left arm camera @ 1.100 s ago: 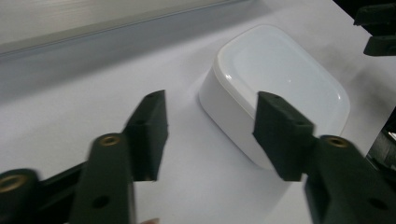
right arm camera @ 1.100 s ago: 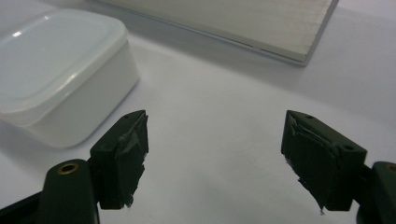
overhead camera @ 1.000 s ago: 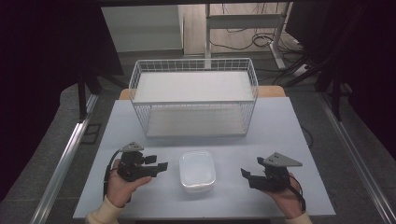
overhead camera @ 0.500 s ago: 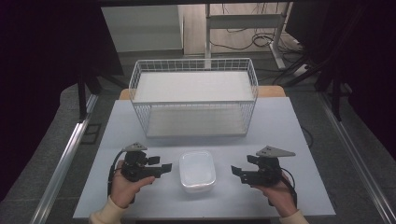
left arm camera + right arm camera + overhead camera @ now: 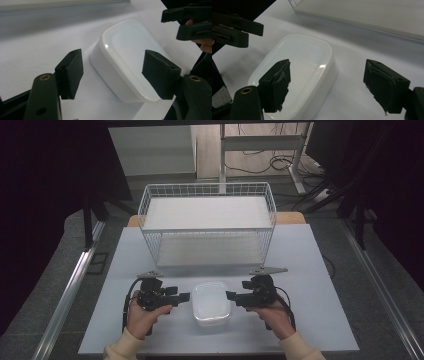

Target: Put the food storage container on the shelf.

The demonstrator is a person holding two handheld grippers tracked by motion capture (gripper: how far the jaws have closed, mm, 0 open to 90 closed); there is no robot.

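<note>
Pale tabletop (image 5: 310, 270) carries a white lidded box (image 5: 211, 302) before a wire basket (image 5: 207, 222), flanked by left tool (image 5: 181, 296) and right tool (image 5: 231, 295), both wide, seemingly poised to grip it together.

The left gripper (image 5: 113, 75) stood with its two black jaws spread wide apart, empty, rising from the bottom of the left gripper view. Between and beyond them a white lidded plastic container (image 5: 127, 58) with rounded corners lay on the pale surface (image 5: 37, 42); the right-hand jaw overlapped its near corner in the picture, though contact could not be told. At the upper right the other gripper (image 5: 180, 22) showed its black jaws, slightly parted, beside a fingertip (image 5: 206, 46).
</note>
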